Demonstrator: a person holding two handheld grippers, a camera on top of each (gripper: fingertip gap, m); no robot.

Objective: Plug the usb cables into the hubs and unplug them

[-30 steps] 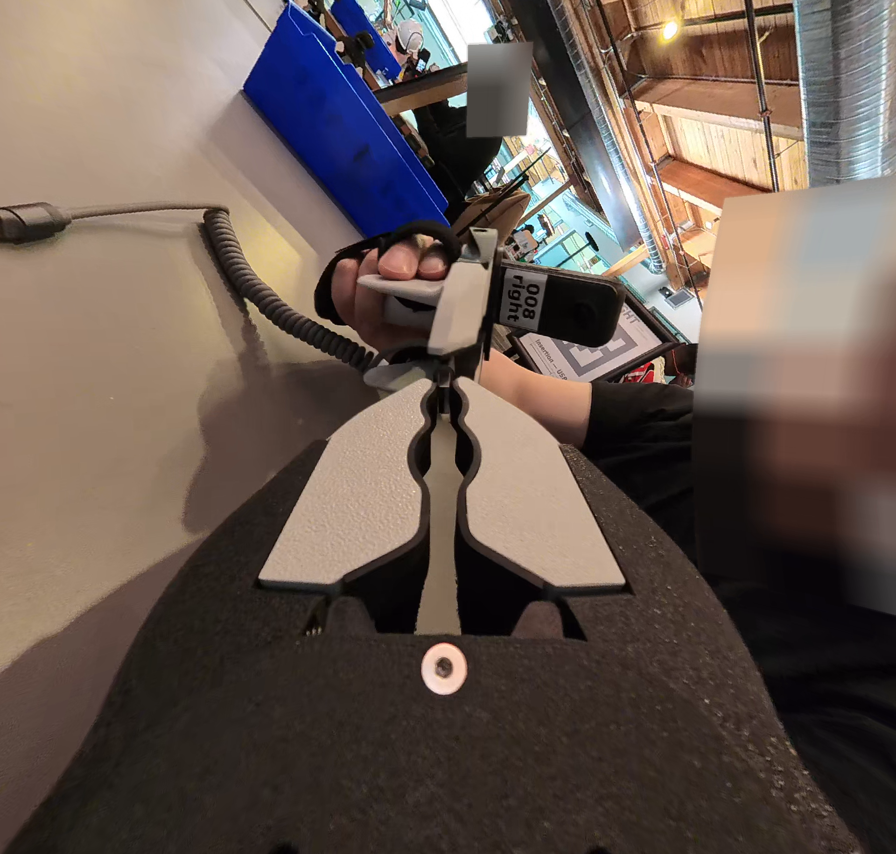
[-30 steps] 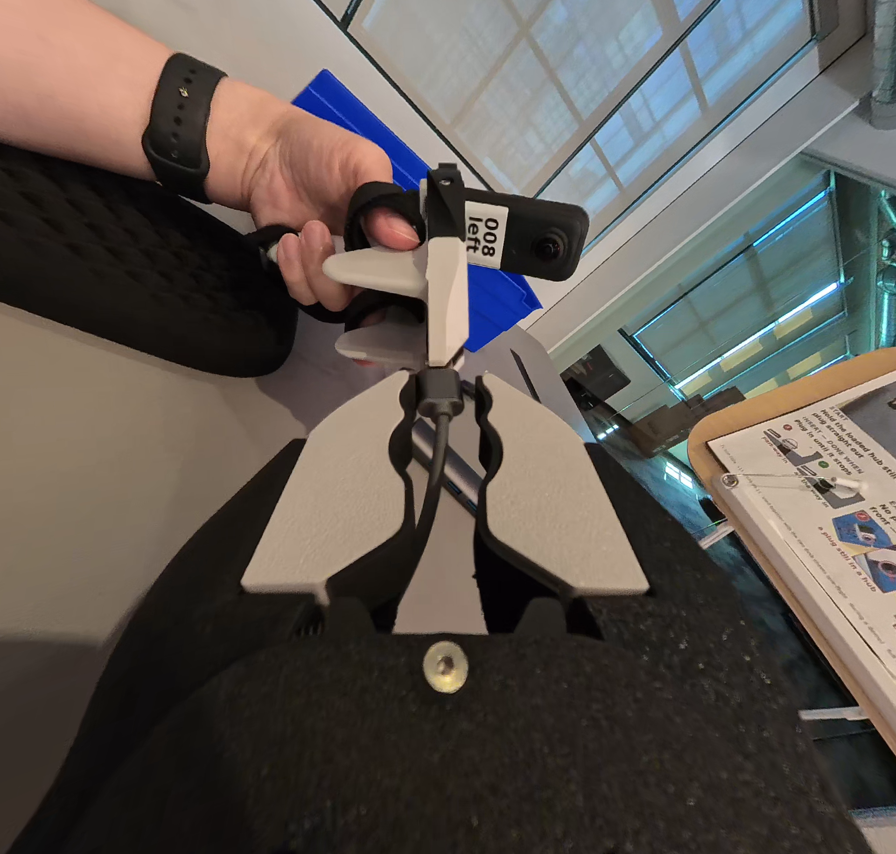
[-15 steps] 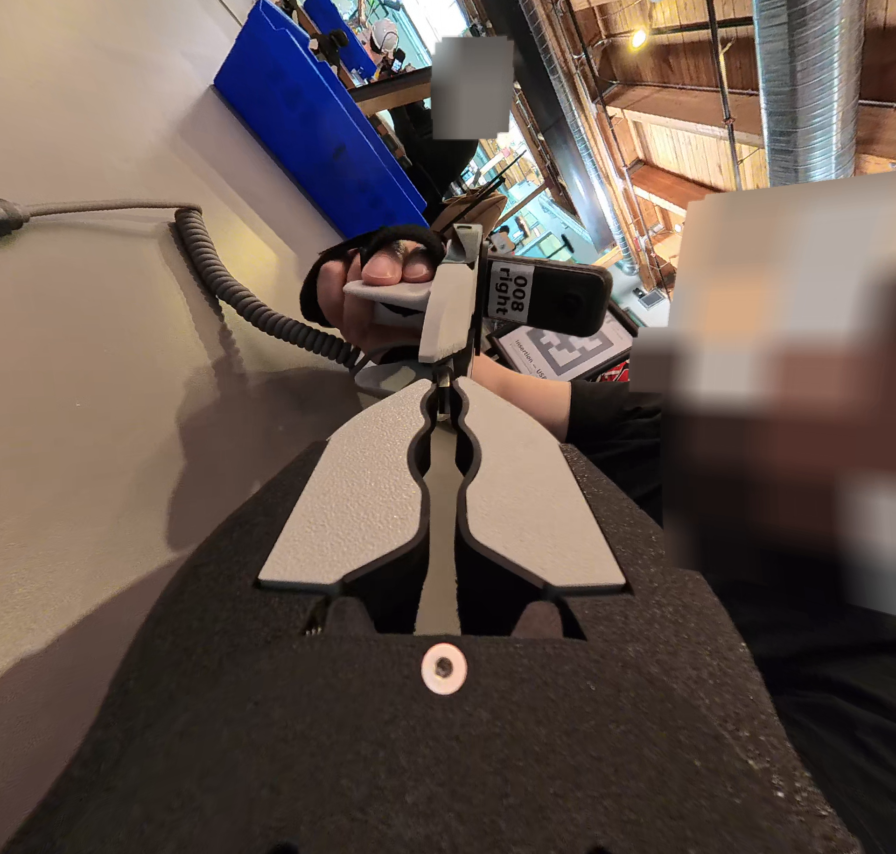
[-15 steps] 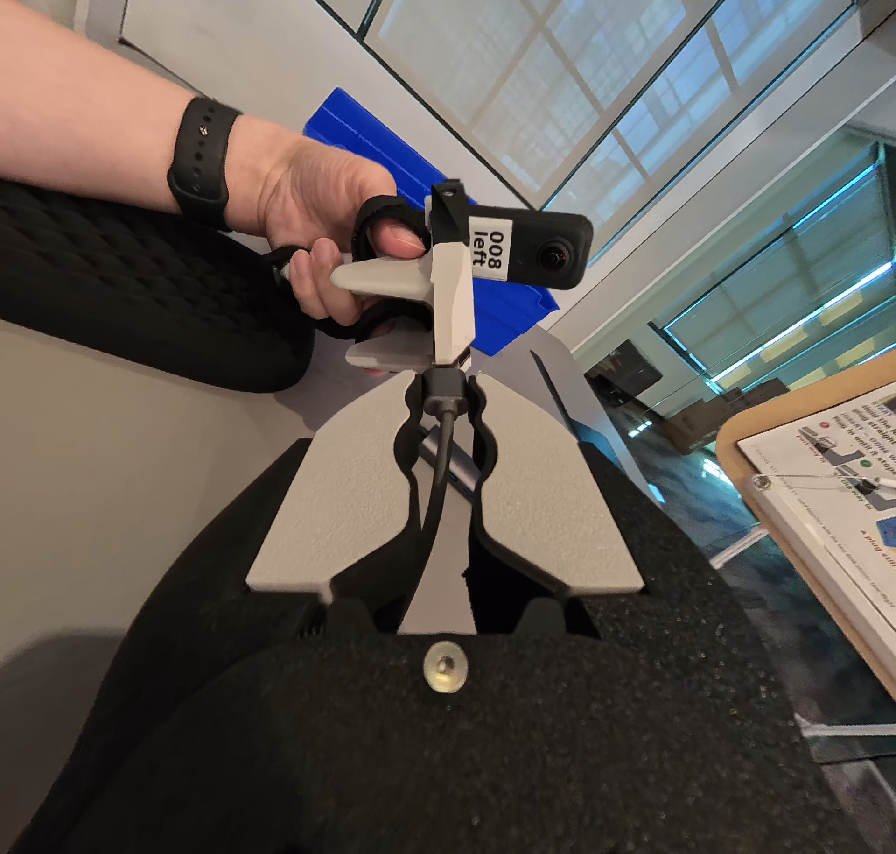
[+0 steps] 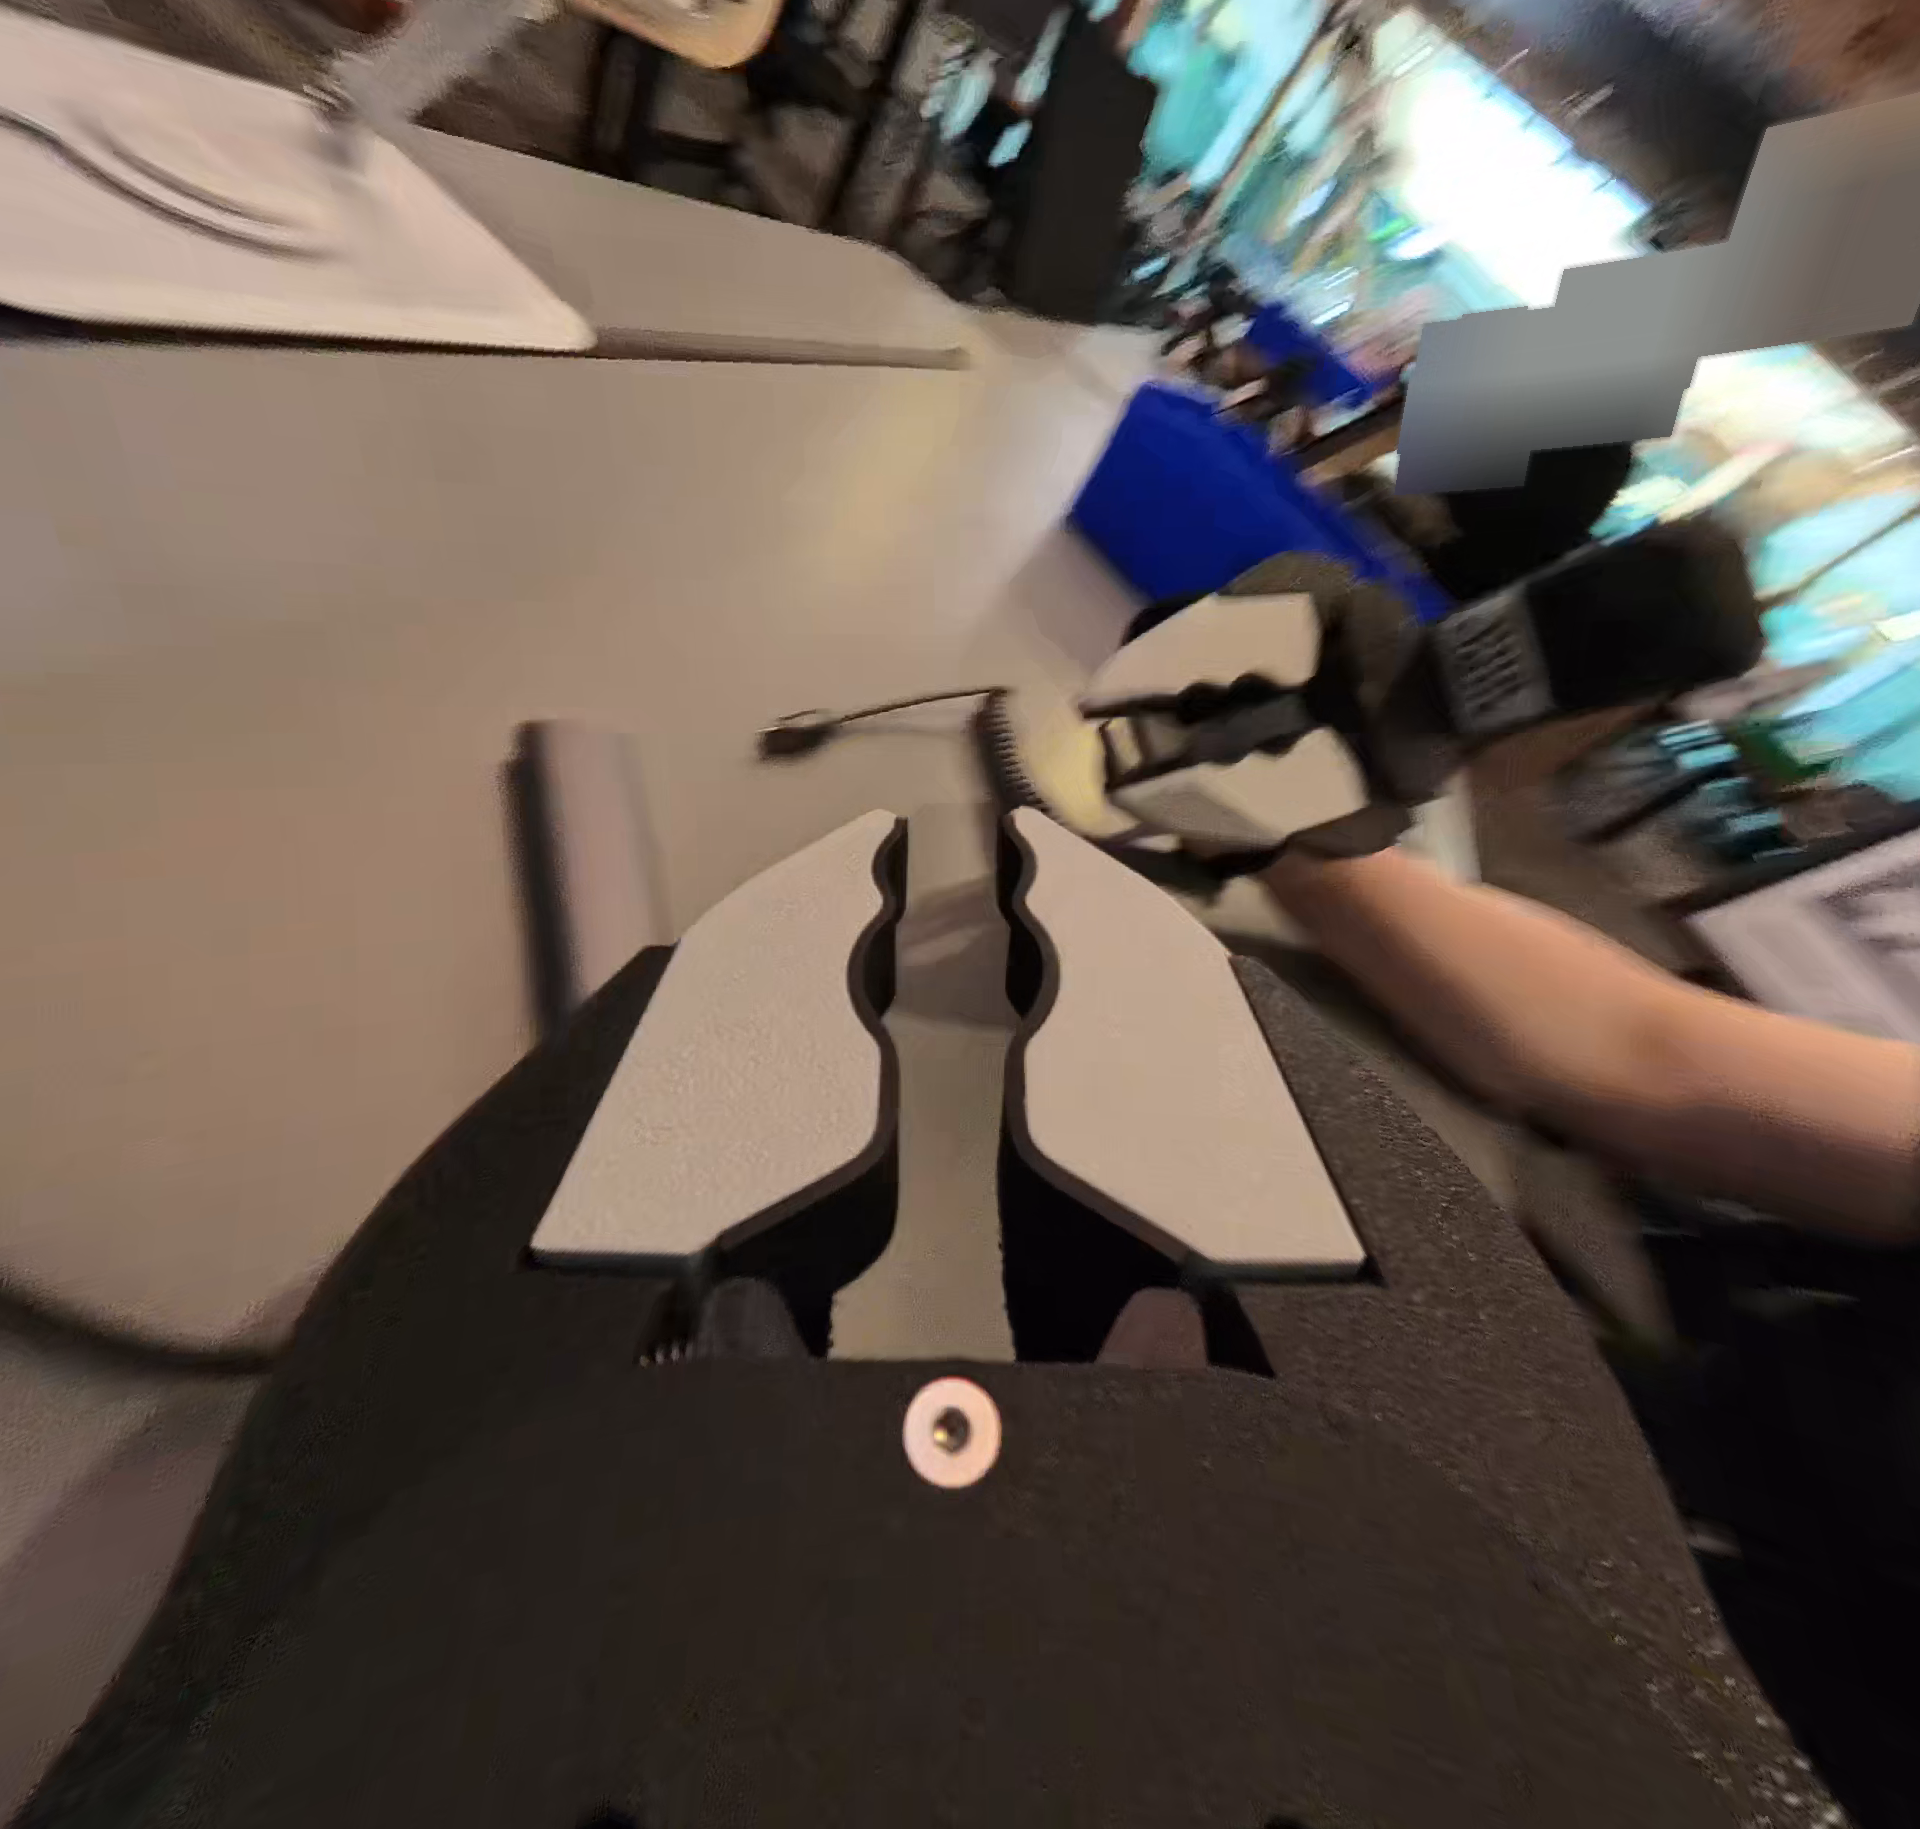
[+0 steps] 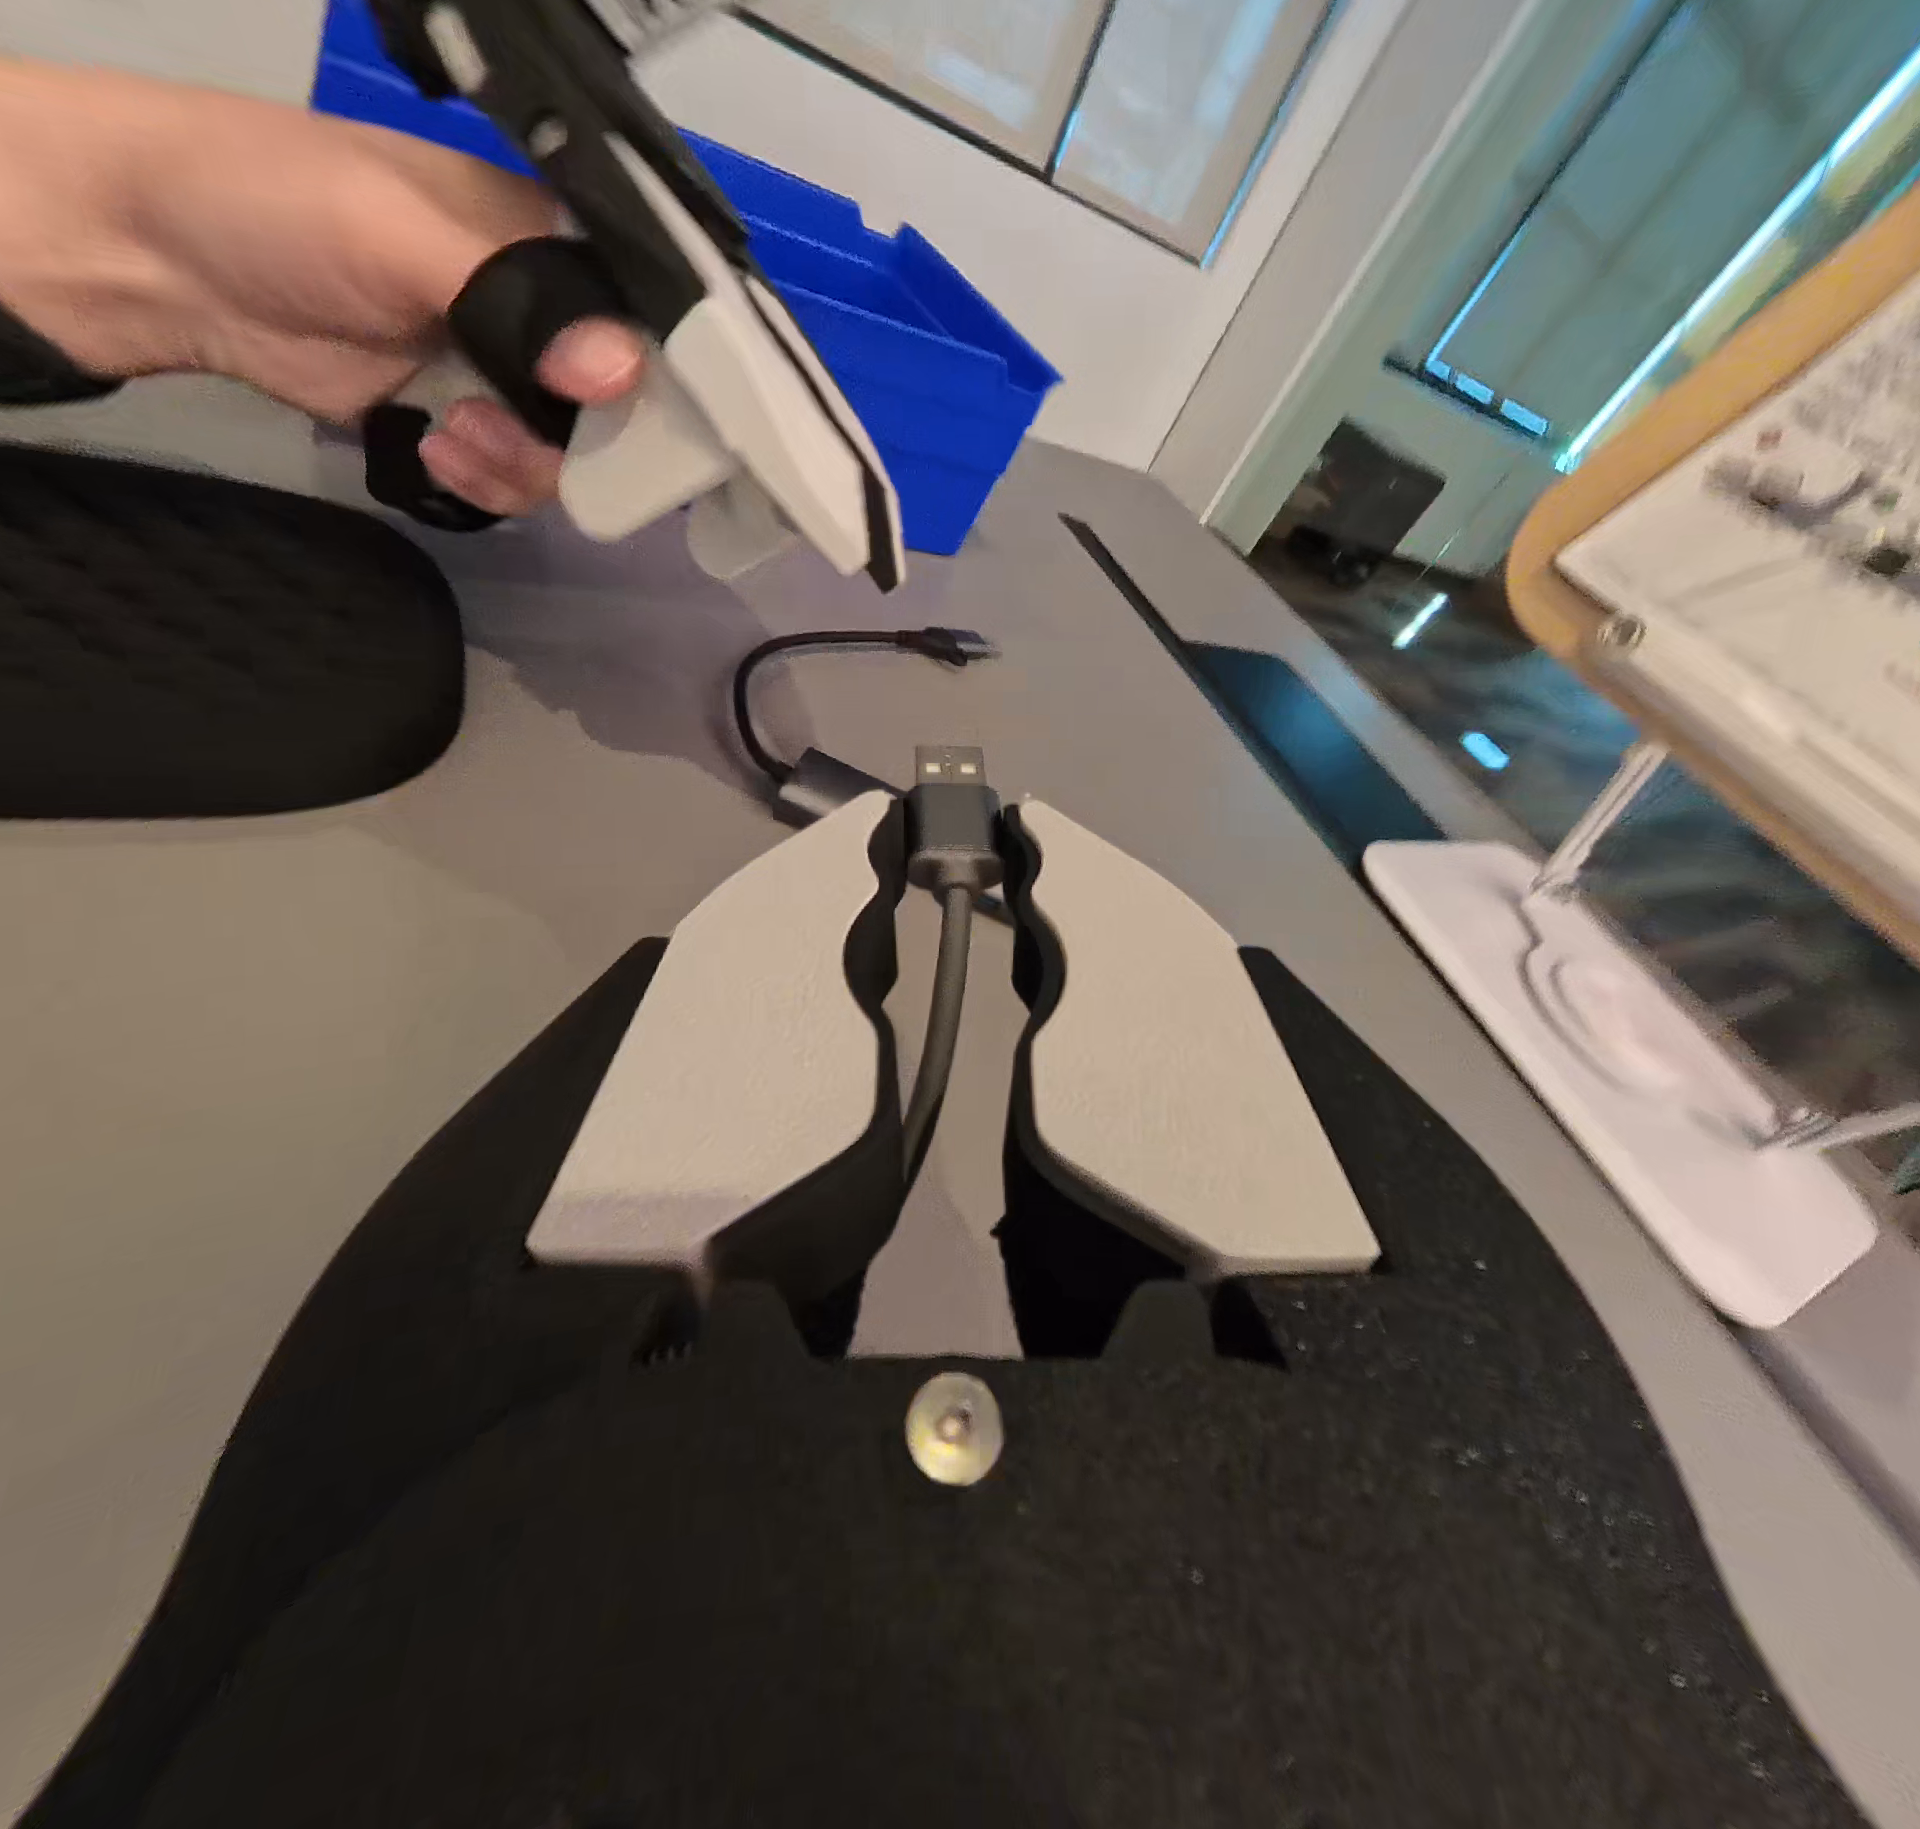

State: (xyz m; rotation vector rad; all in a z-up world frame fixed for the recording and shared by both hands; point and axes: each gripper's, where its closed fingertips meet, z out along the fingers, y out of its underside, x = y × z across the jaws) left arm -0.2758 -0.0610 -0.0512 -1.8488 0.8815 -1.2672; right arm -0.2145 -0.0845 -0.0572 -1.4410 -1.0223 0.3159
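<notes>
The right gripper holds a grey usb plug tight between its jaws, with the shiny metal tip sticking out past the fingertips. The plug's dark cable runs back down the middle between the two grey fingers. Just in front of the plug, a small grey hub lies flat on the grey counter. A short dark cord curls away from the hub and ends in a little plug that lies on the counter. The plug in the jaws is not inside the hub; it is near it but apart. The left gripper has its jaws a little way apart with nothing between them. In the right wrist view the left gripper is up in the air above the hub, held by a hand, and points down at the counter. In the left wrist view the right gripper shows off to the right, blurry. A blue bin sits farther back on the counter. A board on a white stand is at the right side
</notes>
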